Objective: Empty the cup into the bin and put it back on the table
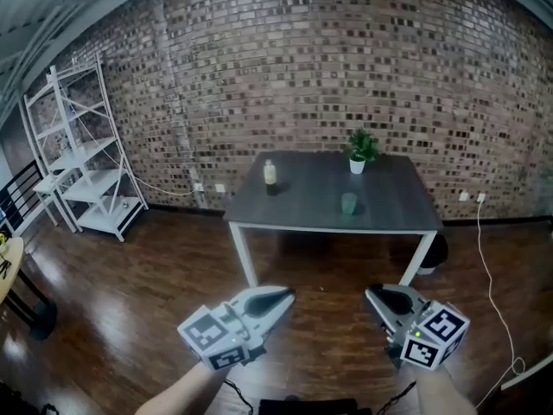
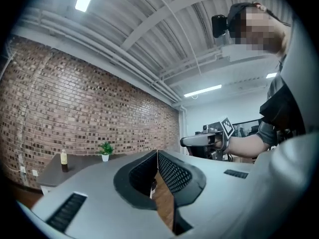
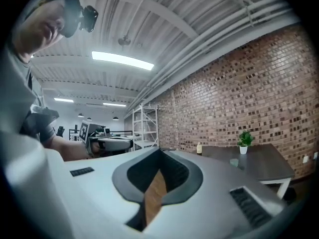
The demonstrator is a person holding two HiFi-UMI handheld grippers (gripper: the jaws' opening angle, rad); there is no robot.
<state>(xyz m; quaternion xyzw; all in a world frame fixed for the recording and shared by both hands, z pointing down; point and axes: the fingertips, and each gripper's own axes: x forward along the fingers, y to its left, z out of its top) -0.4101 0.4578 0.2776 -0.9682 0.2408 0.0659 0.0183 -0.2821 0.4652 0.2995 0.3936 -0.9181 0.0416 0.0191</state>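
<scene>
While well short of the cup — left gripper, right gripper — fingers together, empty

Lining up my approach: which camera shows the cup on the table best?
The head view: the cup stands clear on the table, nearer to the camera than the plant. The right gripper view shows it only as a small, faint shape on the tabletop. The left gripper view shows no cup.

right gripper: jaws together, nothing between | ahead-right of tips: table carrying cup, potted plant, bottle, all well apart from tips | left of tips: left gripper | beyond tips: white shelf rack, brick wall
</scene>
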